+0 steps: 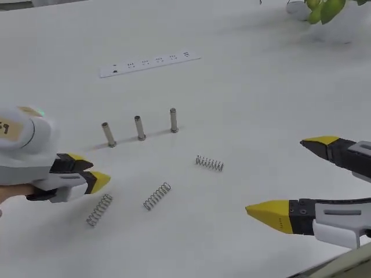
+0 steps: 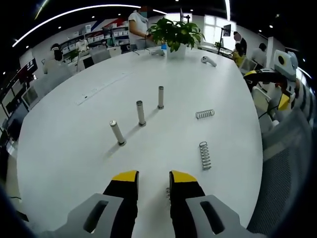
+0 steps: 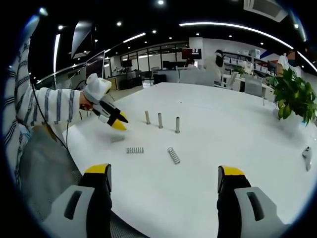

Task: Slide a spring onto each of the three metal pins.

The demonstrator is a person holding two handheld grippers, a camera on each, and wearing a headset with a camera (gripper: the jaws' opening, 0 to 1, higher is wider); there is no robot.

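Near the middle of the white round-edged worktop (image 1: 261, 98): three short silver cylindrical metal pins (image 1: 139, 128) (image 2: 140, 113) (image 3: 160, 120), upright in one row, apart from one another, all bare. Between this row and the near edge: three thin grey wire coil springs (image 1: 157, 196) (image 2: 204, 155) (image 3: 173, 155), lying flat, each apart from the others and from the pins.

Toward the near left side, the grey left gripper (image 1: 95, 172) (image 2: 153, 176) with yellow-tipped black jaws, parted only by a narrow gap, nothing gripped, the leftmost spring (image 1: 99, 209) just beside its tips.

At the near right edge, the matching right gripper (image 1: 277, 175) (image 3: 163, 172), jaws spread very wide, nothing between them, well apart from the springs.

Toward the far edge: a flat white power strip (image 1: 149, 62). At the far right corner: a green leafy plant (image 1: 324, 8).
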